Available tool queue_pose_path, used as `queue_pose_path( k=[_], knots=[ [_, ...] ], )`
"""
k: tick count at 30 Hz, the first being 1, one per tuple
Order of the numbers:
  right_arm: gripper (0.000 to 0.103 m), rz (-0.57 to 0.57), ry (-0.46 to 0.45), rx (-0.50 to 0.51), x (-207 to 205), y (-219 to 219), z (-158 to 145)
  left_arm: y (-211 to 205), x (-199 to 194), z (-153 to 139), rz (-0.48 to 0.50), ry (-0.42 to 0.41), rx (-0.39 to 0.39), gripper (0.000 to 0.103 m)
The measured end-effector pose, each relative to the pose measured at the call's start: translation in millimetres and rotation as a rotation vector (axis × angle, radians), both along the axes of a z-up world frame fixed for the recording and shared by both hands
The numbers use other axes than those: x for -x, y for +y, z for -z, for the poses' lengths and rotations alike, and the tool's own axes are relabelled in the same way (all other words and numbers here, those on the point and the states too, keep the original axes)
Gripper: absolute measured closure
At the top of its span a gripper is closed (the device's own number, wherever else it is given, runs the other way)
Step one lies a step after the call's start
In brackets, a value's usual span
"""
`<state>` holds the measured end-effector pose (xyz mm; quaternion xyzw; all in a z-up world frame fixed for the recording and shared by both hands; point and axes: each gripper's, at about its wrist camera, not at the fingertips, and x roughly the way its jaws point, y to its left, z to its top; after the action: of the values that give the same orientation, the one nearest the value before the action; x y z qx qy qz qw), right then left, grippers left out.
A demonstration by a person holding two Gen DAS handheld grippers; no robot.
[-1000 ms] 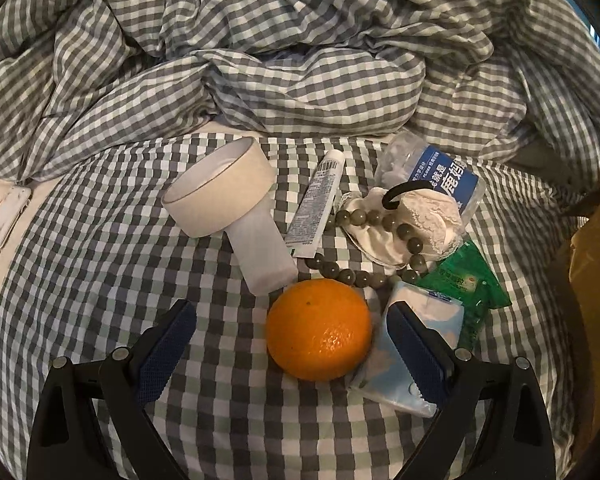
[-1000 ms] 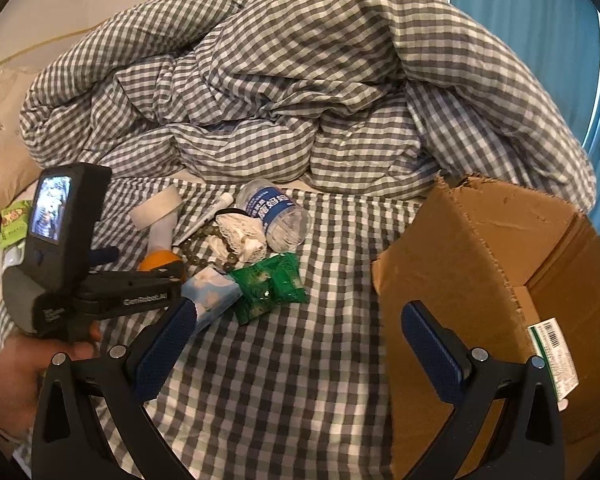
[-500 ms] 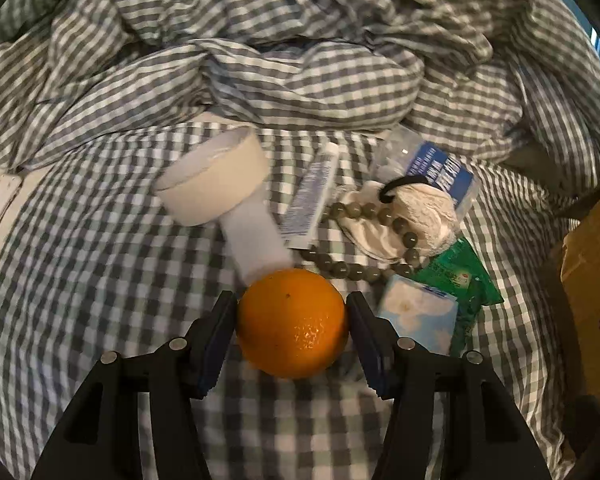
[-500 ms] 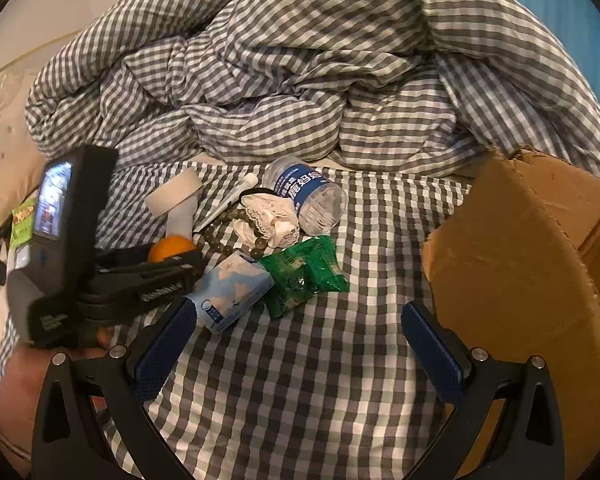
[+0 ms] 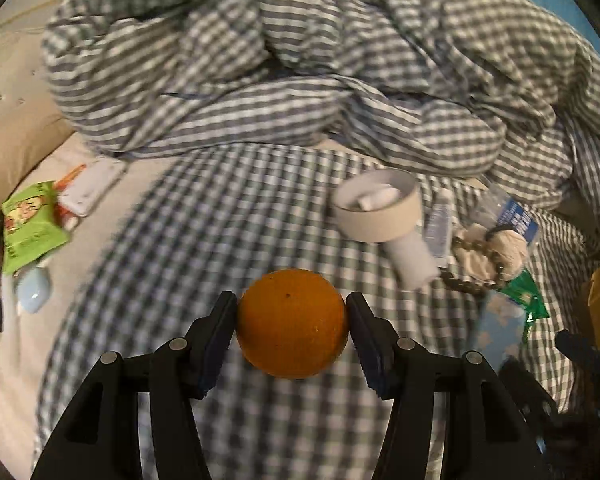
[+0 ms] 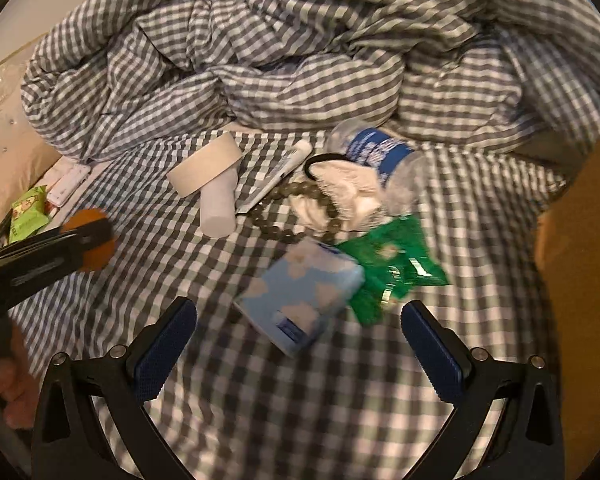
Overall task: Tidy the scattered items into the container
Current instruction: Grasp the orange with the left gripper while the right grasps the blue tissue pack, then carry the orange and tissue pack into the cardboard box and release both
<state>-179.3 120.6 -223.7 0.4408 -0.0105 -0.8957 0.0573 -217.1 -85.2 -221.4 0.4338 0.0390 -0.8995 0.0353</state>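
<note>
Left tool (image 5: pixel 292 320) clamped on orange (image 5: pixel 292 322); right tool (image 6: pixel 296 344) spread wide; blue bottle label (image 6: pixel 374 154) seemingly illegible.

The orange (image 5: pixel 292 323) sits pinched between two dark pads, clear of the checked sheet. On the sheet lie a white tape roll (image 6: pixel 205 167) against a white tube (image 6: pixel 219 205), a bead string (image 6: pixel 296 210) over crumpled white cloth (image 6: pixel 340 188), a blue-labelled bottle (image 6: pixel 376 156), a pale blue cloud-print pack (image 6: pixel 302 294) beside a green packet (image 6: pixel 392 264), and the brown cardboard box (image 6: pixel 580 264) at the right edge
</note>
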Motion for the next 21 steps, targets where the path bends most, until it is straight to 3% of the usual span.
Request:
queue_pose_path(
  k=[6,10,14,21],
  knots=[
    [0.001,0.053,-0.047,0.022,20,-14,20,-22,-10,-4,-0.024,0.011,0.038,0.045],
    [0.003,0.071,-0.060,-0.017,31,-21,32,-29,-14,-7,-0.028,0.015,0.047,0.045],
    [0.043,0.089,-0.086,-0.025,38,-17,40,-34,-18,-10,-0.034,0.022,0.046,0.045],
    [0.047,0.083,-0.077,0.039,29,0,29,-27,-19,-14,-0.023,0.026,0.031,0.045]
  ],
)
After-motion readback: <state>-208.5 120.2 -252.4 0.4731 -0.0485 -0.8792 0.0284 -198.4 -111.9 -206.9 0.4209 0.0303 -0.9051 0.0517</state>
